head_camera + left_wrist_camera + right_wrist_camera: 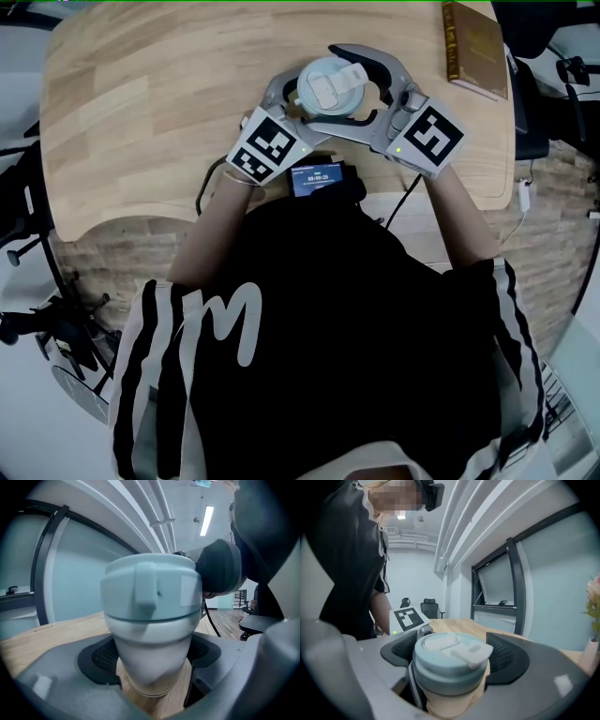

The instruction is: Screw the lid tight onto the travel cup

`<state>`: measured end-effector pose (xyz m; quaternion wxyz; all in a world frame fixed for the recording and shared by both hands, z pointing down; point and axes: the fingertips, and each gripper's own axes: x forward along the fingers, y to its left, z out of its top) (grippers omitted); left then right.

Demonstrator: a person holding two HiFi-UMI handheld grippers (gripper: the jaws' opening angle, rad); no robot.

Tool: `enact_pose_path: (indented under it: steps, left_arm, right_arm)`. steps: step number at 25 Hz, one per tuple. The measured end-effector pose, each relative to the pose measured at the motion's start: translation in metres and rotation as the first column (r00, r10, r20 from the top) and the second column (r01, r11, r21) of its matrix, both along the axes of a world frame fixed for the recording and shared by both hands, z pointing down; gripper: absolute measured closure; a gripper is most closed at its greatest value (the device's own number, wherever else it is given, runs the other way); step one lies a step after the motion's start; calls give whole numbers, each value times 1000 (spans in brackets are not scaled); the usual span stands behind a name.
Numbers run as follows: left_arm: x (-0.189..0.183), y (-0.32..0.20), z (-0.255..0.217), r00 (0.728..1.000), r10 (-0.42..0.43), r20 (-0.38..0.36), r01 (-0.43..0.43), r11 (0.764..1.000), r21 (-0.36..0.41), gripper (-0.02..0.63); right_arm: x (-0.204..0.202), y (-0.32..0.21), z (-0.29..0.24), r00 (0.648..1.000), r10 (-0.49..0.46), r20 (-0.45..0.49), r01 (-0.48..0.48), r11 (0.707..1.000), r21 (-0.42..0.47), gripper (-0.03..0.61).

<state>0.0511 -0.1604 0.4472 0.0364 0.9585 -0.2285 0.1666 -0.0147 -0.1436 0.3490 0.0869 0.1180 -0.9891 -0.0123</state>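
travel cup (151,641) clamped in left hand-held gripper (149,665), lid (328,86) in right hand-held gripper (451,660) (table (141,112) bare leftward).

A travel cup (327,97), lid (330,82) on top, stands on the table (141,112) between the left gripper (152,654) and right gripper (451,660); a book (475,49) lies farther right.

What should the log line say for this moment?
left tongs: shut on cup | right tongs: shut on lid | lid: on cup, tightness unclear | cup: upright on table
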Motion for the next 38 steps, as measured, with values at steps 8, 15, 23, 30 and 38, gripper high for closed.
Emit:
enact_pose_path:
  steps: [8,15,23,30,38]
  left_arm:
    - [1,0,0,1000,-7,-1,7,1000,2,187]
    - [2,-1,0,1000,-17,-4,17,1000,6,187]
    - [0,-2,1,998,-69,-14,69,998,3,187]
    - [-2,-3,1,996,-86,-10,86,996,5,187]
    - [-3,-3,1,994,-109,-13,109,994,6,186]
  right_arm:
    - [2,-3,-1,993,110,31,-110,994,10,121]
    - [3,-7,-1,975,222,34,-223,974,29,121]
    - [8,-12,0,916,394,73,-396,918,13,121]
    - [9,-14,-1,880,470,71,-472,881,25,121]
    - [11,-16,1,831,552,72,-555,831,33,123]
